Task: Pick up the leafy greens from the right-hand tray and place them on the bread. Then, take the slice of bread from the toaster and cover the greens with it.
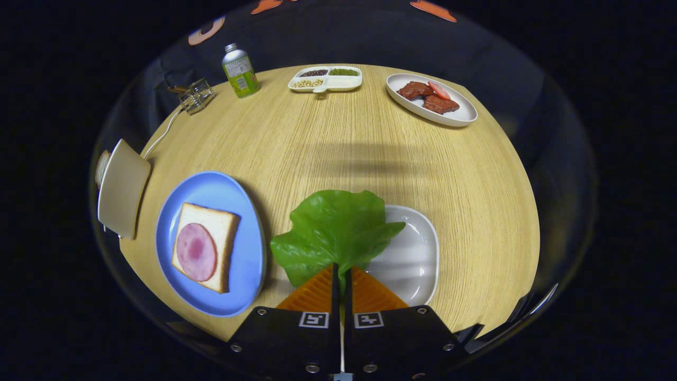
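Note:
My gripper is shut on the stem end of a green lettuce leaf, which spreads out just ahead of the fingers, raised over the left part of the white tray. To the left lies a blue plate with a slice of bread topped by a round pink ham slice. Further left, at the table's edge, stands a cream toaster with a slice of bread peeking out behind it.
At the far side of the wooden table stand a green bottle, a small clear holder, a white divided dish of beans and a white oval plate with meat pieces. A white cord runs from the toaster.

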`<state>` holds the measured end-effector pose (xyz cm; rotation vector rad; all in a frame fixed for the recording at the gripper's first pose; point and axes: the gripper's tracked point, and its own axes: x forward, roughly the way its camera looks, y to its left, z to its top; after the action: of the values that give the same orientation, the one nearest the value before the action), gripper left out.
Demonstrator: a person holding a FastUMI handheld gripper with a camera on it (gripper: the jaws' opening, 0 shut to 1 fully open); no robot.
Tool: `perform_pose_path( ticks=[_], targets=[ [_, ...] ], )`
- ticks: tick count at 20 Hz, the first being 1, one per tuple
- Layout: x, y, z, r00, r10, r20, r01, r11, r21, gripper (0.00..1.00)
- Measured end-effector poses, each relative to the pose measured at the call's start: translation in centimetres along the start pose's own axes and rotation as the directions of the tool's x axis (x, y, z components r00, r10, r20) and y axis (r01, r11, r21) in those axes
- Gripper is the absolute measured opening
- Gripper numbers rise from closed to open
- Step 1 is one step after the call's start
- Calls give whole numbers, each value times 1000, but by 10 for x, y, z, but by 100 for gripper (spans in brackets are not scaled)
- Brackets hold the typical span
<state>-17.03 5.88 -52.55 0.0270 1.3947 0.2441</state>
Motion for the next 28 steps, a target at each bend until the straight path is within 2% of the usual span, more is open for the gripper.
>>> perform_pose_path(
  ticks=[3,6,11,14,18,28],
  targets=[
    [-18,7,21,999,12,45,-12,1000,5,3],
    [-38,27,43,994,62,93,-64,998,20,3],
    [-57,68,61,981,155,117,-154,988,-20,3],
    [-54,88,58,976,194,94,-189,980,-64,3],
    [-47,105,47,982,185,47,-178,977,-115,4],
    [-53,163,35,940,342,-18,-341,930,-139,4]
  ],
)
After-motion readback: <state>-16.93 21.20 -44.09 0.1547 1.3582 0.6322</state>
